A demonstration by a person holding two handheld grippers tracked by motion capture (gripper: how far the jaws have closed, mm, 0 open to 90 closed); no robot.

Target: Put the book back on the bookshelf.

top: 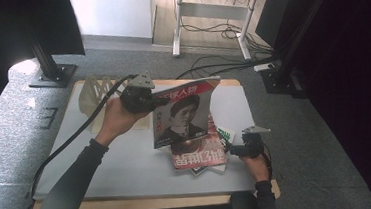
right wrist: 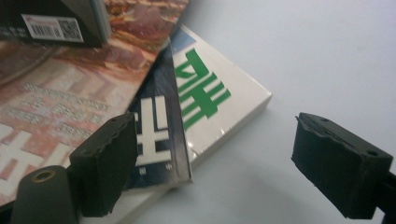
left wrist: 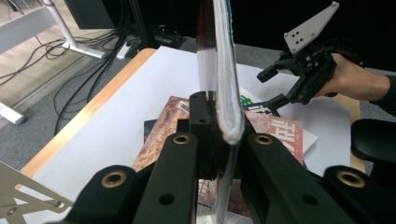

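Magazines (top: pixel 197 156) — three stacked, a fourth (top: pixel 184 114) pinched upright by left fingers (left wrist: pixel 201 116) — right fingers (right wrist: pixel 348 163) spread.

Magazine clamped on edge
The left hand-held gripper (left wrist: pixel 215 140) pinches an upright magazine (left wrist: pixel 227 70) above the stacked magazines (left wrist: pixel 163 128) on the tabletop (left wrist: pixel 140 84).

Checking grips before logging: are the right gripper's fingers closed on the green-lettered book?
No: the right gripper has its fingers spread apart, with the green-lettered book untouched beyond them.
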